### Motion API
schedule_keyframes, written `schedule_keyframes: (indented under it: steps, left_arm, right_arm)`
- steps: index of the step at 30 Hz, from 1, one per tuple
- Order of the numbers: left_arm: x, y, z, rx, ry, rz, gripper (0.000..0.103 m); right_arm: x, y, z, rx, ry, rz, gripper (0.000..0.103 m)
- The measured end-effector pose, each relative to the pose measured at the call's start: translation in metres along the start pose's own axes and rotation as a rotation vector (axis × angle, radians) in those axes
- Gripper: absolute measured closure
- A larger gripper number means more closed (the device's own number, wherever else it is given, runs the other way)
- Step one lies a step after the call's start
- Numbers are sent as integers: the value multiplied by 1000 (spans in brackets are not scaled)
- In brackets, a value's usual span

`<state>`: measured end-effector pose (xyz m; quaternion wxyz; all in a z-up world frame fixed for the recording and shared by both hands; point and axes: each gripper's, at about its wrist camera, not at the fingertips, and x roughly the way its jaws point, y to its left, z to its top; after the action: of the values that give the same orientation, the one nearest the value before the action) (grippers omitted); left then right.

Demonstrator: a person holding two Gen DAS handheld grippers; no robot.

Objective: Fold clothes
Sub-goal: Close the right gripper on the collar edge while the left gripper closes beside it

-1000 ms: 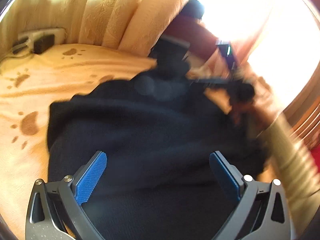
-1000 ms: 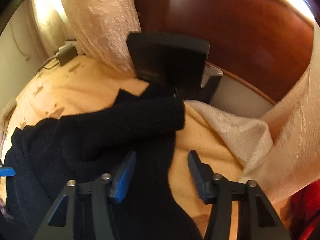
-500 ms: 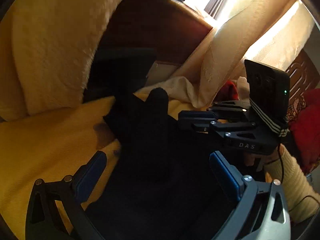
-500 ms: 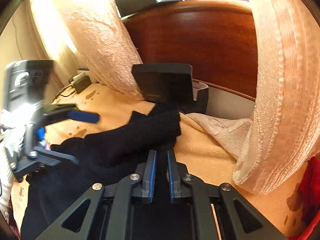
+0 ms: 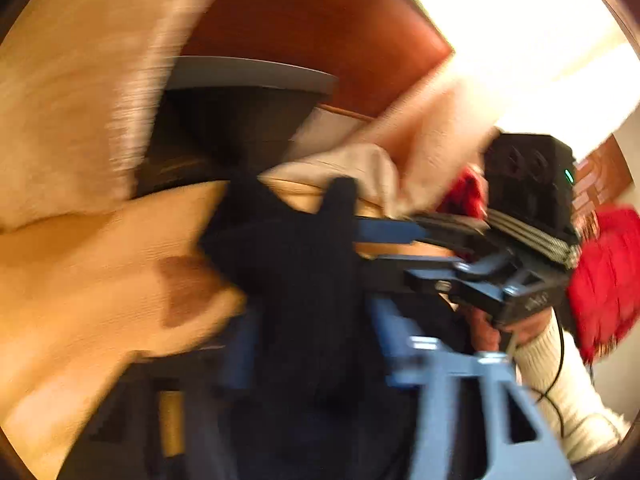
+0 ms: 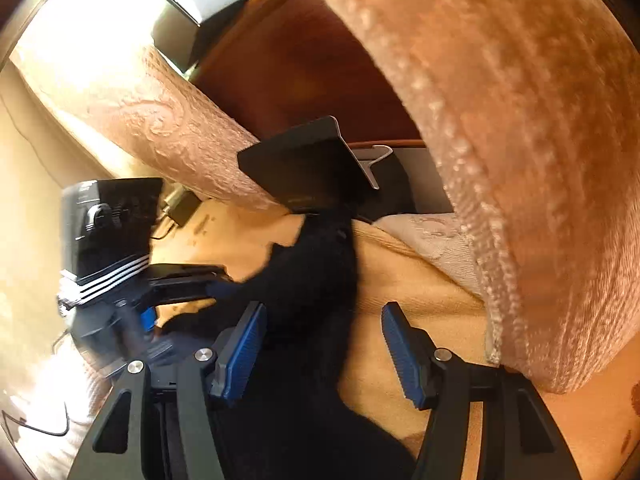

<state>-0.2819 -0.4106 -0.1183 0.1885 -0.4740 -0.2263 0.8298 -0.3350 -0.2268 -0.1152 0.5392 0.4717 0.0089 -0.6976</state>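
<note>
A black knit garment [image 5: 304, 264] lies on the yellow blanket [image 5: 80, 280]; its sleeve [image 6: 316, 276] reaches toward the headboard. My left gripper [image 5: 312, 340] is blurred, its blue pads close on either side of the black fabric; the grip is unclear. My right gripper [image 6: 324, 348] is open, its left pad [image 6: 244, 352] against the sleeve, right pad [image 6: 404, 352] over the blanket. The right gripper also shows in the left wrist view [image 5: 440, 256], the left gripper in the right wrist view [image 6: 192, 280].
Large cream pillows [image 6: 520, 160] lean against the wooden headboard [image 6: 304, 80]. A black stand with a device [image 6: 312, 164] sits at the headboard. A red cloth [image 5: 600, 280] lies at the right. A charger and cable [image 6: 180, 208] lie by the left pillow.
My right gripper was shut on the sleeve half a second ago and has opened. My left gripper has moved forward onto the garment and its jaws have narrowed.
</note>
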Motion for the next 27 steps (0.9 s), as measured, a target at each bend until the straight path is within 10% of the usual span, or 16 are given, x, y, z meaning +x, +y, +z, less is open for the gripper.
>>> schedule_keyframes:
  steps: [14,16,18,27]
  left_arm:
    - [-39,-33,-31,10,-162,-74,86]
    - [-45,-37,-34,14,-181,-69,86]
    - [-53,-41,-38,21,-198,-55,86]
    - [-113,-53,-64,125,-321,-119,86]
  right_arm:
    - [16,7,0,-19,60,-23,41]
    - [21,11,4,-27,66,-49,55]
    - [29,14,6,-26,84,-71,96]
    - [-48,43,-12,-125,-169,-22,98]
